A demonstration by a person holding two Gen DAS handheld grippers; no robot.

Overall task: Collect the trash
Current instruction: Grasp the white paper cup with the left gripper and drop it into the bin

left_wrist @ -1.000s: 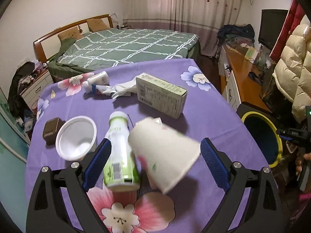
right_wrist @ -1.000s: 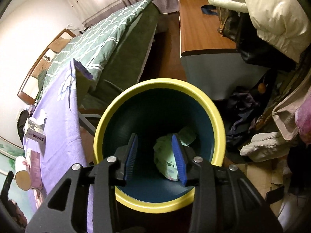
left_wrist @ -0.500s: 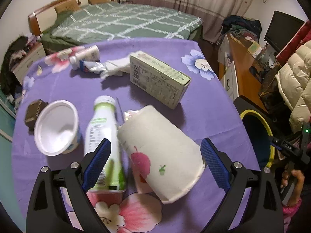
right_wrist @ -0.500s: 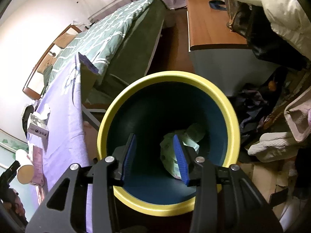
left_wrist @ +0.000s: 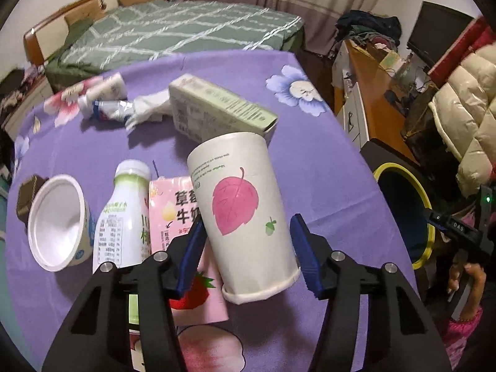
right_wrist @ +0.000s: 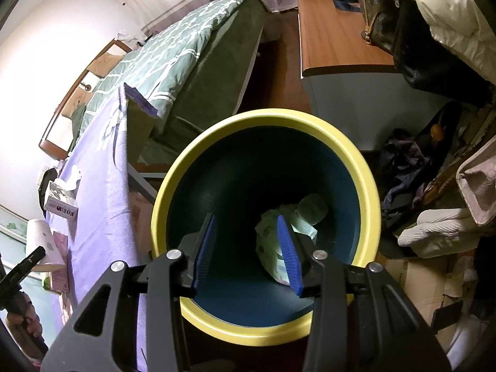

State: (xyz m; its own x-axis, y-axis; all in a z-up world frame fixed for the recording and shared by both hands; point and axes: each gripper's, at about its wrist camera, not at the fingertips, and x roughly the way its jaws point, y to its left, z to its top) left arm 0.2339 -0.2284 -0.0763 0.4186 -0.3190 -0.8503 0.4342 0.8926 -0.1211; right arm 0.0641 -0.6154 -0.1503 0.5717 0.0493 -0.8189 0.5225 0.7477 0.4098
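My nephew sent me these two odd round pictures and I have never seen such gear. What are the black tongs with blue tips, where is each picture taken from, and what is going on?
No machine moves here: a person holds a hand-held gripper in each hand, each with a wide-angle camera looking along its two blue-padded fingers.

The left wrist picture shows the left gripper over a purple flowered tablecloth. Its jaws are closing around a paper cup lying on its side; the fingers look to be at its walls. Nearby lie a green-labelled bottle, a pink carton, a white tub and a pale box.

The right wrist picture shows the right gripper, empty, over a yellow-rimmed bin with some rubbish already inside.
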